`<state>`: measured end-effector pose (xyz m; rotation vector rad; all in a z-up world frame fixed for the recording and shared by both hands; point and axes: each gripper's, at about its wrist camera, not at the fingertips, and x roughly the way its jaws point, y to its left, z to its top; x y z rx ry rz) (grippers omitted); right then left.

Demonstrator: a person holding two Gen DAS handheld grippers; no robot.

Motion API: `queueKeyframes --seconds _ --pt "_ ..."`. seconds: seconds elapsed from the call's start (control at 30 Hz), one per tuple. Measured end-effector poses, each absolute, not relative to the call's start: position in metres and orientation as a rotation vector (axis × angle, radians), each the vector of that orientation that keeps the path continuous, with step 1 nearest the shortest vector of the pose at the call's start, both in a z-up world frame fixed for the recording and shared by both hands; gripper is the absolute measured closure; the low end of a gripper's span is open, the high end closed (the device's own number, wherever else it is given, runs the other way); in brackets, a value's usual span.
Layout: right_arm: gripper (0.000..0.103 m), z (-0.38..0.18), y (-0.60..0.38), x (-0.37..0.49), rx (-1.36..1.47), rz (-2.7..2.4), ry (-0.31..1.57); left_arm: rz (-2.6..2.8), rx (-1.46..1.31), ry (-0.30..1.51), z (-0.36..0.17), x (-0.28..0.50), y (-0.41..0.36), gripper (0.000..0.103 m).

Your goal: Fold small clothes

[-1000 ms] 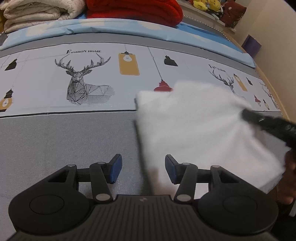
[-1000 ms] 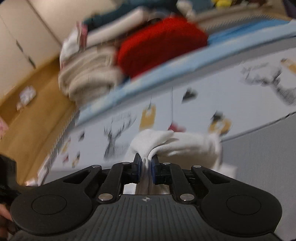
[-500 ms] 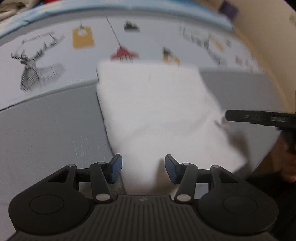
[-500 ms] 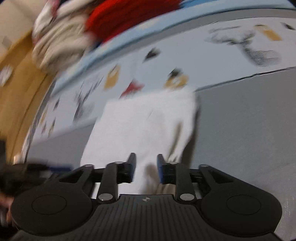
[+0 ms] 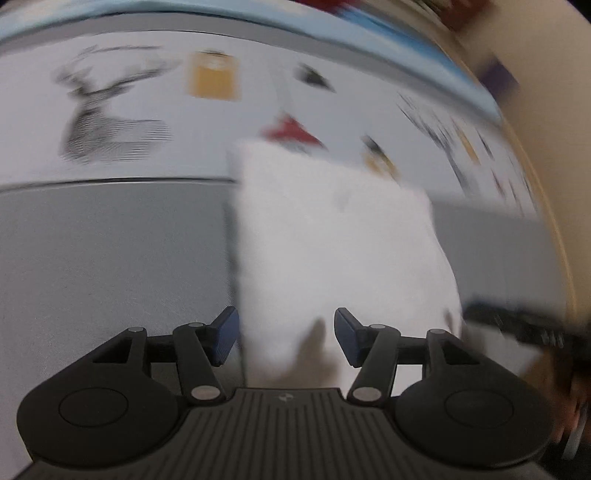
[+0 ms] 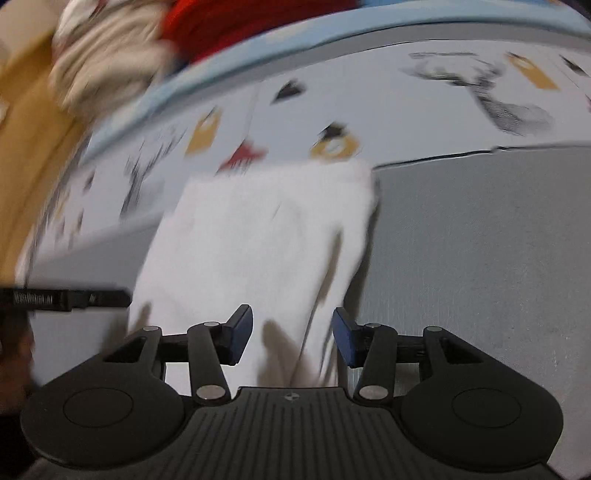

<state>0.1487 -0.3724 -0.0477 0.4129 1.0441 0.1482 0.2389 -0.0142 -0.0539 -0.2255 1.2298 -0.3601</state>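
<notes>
White garment [image 5: 332, 236] flat on grey bedsheet [image 5: 110, 266], far edge over printed band; near hem between spread, empty fingers of left gripper [image 5: 284, 338] and right gripper [image 6: 291, 338]. Risk: uneven hem pickup, skewed fold; cause: loose wrinkled layers at right gripper [image 6: 325, 288], motion blur hiding edge. Risk: drag across sheet. Beyond, well apart: red blanket [image 6: 240, 22], beige bedding [image 6: 107, 62]. Nothing obstructing fold path
</notes>
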Motion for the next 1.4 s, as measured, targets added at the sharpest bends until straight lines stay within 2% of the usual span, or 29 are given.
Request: queueKeyframes --seconds 0.17,0.4,0.47,0.5,0.53,0.57,0.63,0.8,0.87,0.9,0.93,1.0,1.1,1.2,1.3,1.4 --pt "0.051 -0.064 -0.377 0.167 0.54 0.035 1.102 -0.306 -0.38 1.302 -0.082 0.258 -0.001 0.04" --pt "0.051 -0.082 -0.358 0.188 0.537 -0.059 1.146 -0.272 -0.437 1.346 -0.113 0.271 -0.02 0.041" --pt "0.051 -0.086 -0.356 0.194 0.52 -0.071 1.154 -0.284 -0.397 1.32 -0.112 0.273 -0.026 0.045" --pt "0.056 -0.087 -0.354 0.195 0.516 -0.07 1.154 -0.291 -0.374 1.31 -0.111 0.273 -0.028 0.056" --pt "0.065 -0.087 -0.353 0.197 0.517 -0.064 1.152 -0.295 -0.366 1.3 -0.109 0.274 -0.029 0.066" --pt "0.071 -0.086 -0.352 0.198 0.522 -0.057 1.143 -0.299 -0.375 1.29 -0.106 0.274 -0.028 0.07" --pt "0.092 -0.083 -0.348 0.201 0.523 -0.056 1.111 -0.306 -0.364 1.231 -0.093 0.276 -0.026 0.074" --pt "0.092 -0.059 -0.33 0.213 0.549 0.031 0.925 -0.284 -0.358 1.017 -0.045 0.277 0.0 0.073" --pt "0.089 -0.051 -0.316 0.217 0.514 0.055 0.86 -0.23 -0.377 0.969 -0.036 0.28 0.016 0.065" --pt "0.087 -0.048 -0.313 0.218 0.502 0.056 0.847 -0.204 -0.387 0.965 -0.033 0.281 0.025 0.056" --pt "0.087 -0.047 -0.31 0.219 0.485 0.047 0.838 -0.195 -0.401 0.973 -0.033 0.282 0.035 0.05" --pt "0.085 -0.043 -0.306 0.218 0.457 0.053 0.827 -0.193 -0.416 1.042 -0.039 0.283 0.047 0.05" --pt "0.075 -0.04 -0.306 0.214 0.461 0.104 0.839 -0.186 -0.405 1.17 -0.055 0.28 0.058 0.05" --pt "0.065 -0.045 -0.299 0.211 0.452 0.196 0.935 -0.194 -0.396 1.263 -0.07 0.275 0.062 0.05" --pt "0.064 -0.058 -0.284 0.207 0.33 0.213 1.051 -0.216 -0.417 1.319 -0.085 0.27 0.065 0.05" --pt "0.064 -0.063 -0.277 0.2 0.261 0.211 1.081 -0.222 -0.381 1.343 -0.097 0.267 0.051 0.047"
